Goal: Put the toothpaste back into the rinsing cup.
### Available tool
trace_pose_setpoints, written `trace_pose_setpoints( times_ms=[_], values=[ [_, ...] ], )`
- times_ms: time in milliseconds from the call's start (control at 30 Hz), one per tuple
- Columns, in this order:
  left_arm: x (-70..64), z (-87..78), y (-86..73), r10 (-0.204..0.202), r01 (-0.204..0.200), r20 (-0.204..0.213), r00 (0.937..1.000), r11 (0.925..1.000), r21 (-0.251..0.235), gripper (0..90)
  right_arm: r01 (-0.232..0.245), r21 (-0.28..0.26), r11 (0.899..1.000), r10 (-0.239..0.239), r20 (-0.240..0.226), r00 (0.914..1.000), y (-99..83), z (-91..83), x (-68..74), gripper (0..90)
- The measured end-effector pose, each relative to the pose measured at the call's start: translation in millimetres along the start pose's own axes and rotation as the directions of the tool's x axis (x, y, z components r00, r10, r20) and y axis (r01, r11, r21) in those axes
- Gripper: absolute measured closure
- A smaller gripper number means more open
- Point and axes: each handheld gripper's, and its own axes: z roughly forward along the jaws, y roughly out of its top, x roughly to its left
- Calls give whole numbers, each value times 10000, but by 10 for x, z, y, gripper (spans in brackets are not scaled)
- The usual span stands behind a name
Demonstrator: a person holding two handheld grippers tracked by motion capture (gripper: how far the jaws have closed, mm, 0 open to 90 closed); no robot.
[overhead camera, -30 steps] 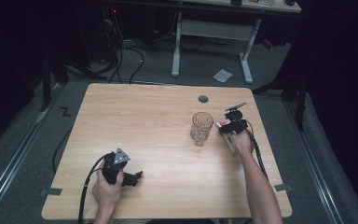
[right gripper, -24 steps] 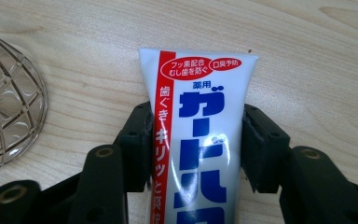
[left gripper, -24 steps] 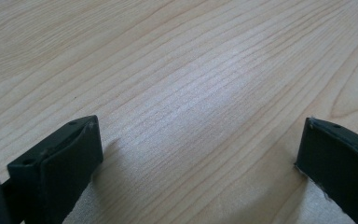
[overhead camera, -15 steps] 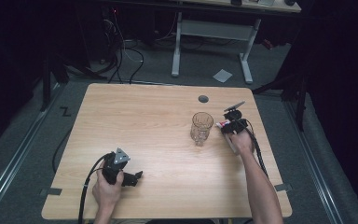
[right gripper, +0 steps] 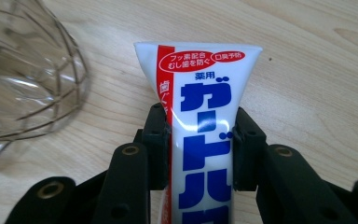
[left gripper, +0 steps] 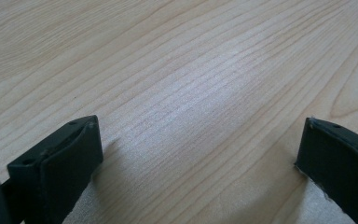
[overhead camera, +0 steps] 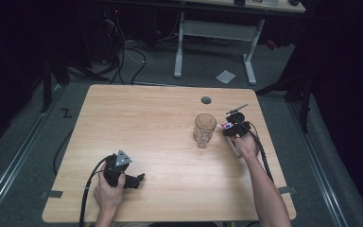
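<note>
Right gripper [right gripper: 200, 140] is clamped on a white toothpaste tube [right gripper: 200, 121] printed with blue and red Japanese lettering; both black jaws press against the tube's sides, and its flat crimped end points away from the camera, above the wood. In the high view this gripper [overhead camera: 231, 126] sits near the right edge of the worktop [overhead camera: 151, 118], roughly midway along it, with the tube [overhead camera: 226, 126] showing as a small white and red patch at its tip. Just beside it, toward the centre of the worktop, stands an upright clear glass [overhead camera: 204, 129] with a ribbed wall; in the right gripper view the glass [right gripper: 25, 79] appears at upper left, close to the tube but not touching it. Left gripper [overhead camera: 133, 180] rests low near the front edge, toward the front left corner, held in the person's left hand [overhead camera: 108, 191] with a grey three-cornered plate on top. Its jaws stand wide apart and grasp nothing, with bare wood grain between them in the left gripper view [left gripper: 198, 144]. A dark round grommet [overhead camera: 206, 100] lies near the far edge.
</note>
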Motion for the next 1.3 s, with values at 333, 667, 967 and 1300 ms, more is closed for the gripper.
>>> trace_pose_setpoints(
  times_ms=[333, 667, 967, 1300],
  values=[
    [0, 0, 0, 7, -7, -4, 10000, 10000, 0, 4, -196, -1161, 9930, 108, -753, 9971, -75, -243, 1, 651],
    [-1, 0, 0, -9, 9, 3, 10000, 10000, -2, 4, -365, -2020, 9787, 107, -1275, 9918, -288, -415, -7, 650],
    [-1, 0, 0, -11, 11, 3, 10000, 10000, -2, 4, -319, -2721, 9618, -147, -1675, 9858, -417, -570, 42, 649],
    [-2, 1, -1, -10, 10, -8, 10000, 10000, -14, 4, -215, -3322, 9430, -462, -1945, 9798, -551, -740, 126, 647]
  ],
)
